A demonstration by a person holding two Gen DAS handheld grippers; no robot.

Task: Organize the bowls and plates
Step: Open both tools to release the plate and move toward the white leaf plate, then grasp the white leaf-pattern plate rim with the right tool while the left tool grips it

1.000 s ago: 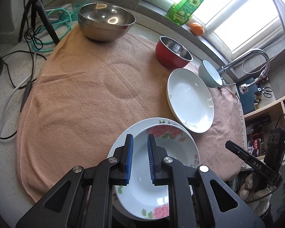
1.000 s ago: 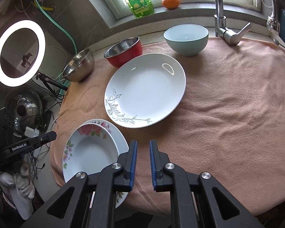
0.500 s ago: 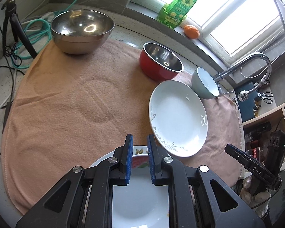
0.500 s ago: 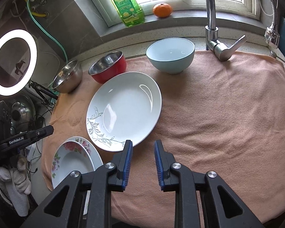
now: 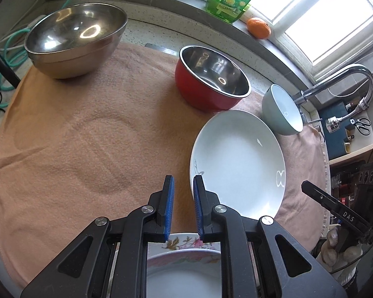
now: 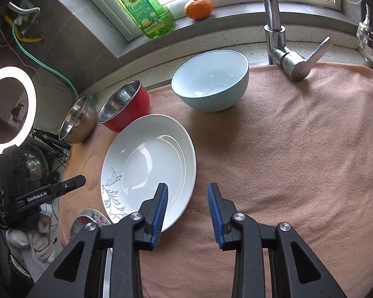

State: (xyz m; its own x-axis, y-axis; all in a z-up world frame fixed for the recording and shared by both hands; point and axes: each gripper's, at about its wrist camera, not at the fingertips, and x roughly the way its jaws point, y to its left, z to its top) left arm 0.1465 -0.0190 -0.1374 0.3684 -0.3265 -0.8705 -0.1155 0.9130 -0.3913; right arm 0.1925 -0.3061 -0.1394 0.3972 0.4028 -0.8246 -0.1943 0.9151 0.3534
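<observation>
On a peach towel lies a white plate with a grey leaf pattern. Behind it stand a red bowl, a large steel bowl and a pale blue bowl. Two stacked floral plates lie at the towel's near edge, beneath my left gripper. Its jaws are nearly together with nothing between them, just left of the white plate's rim. My right gripper is open and empty, its left finger over the white plate's near right rim.
A faucet rises at the back right. A green soap bottle and an orange sit on the windowsill. A ring light and cables lie off the towel's left side. Bare towel spreads to the right.
Both grippers have moved forward toward the bowls and window. The floral plates have slid under my left gripper. My right gripper's jaws have widened; the left's are unchanged.
</observation>
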